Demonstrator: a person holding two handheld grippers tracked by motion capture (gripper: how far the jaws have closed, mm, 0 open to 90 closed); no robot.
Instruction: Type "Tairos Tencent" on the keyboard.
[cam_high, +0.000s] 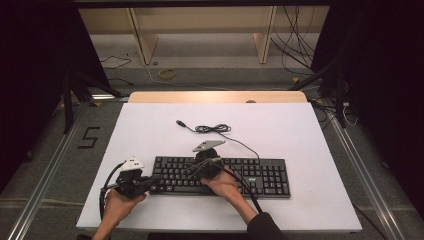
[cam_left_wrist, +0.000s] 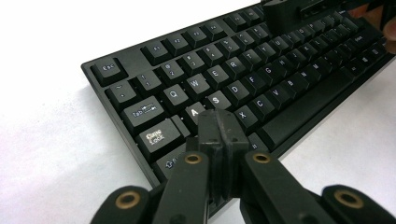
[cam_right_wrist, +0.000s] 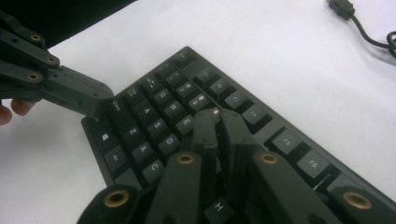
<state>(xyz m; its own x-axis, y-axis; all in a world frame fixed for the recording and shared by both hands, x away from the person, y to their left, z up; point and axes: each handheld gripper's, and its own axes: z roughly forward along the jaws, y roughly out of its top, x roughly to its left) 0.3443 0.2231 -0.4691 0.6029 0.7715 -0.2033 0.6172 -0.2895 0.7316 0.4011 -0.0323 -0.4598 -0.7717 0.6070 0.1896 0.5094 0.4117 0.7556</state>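
Note:
A black keyboard (cam_high: 250, 175) lies across the near half of the white table top (cam_high: 300, 130). My left gripper (cam_high: 156, 180) is at its left end; in the left gripper view its jaws (cam_left_wrist: 220, 123) are shut with nothing between them, tips just above the keys near A, S and Z (cam_left_wrist: 261, 79). My right gripper (cam_high: 191, 172) hovers over the keyboard's middle left, pointing toward the left end. In the right gripper view its jaws (cam_right_wrist: 217, 122) stand together over the upper letter rows (cam_right_wrist: 154, 116), holding nothing. The left gripper (cam_right_wrist: 100, 105) shows at that view's left.
The keyboard's cable (cam_high: 212, 129) lies bunched behind it, its USB plug (cam_high: 180, 122) loose on the table. The table's wooden back edge (cam_high: 217, 96) borders a floor with wires. A "5" mark (cam_high: 89, 137) is on the floor at the left.

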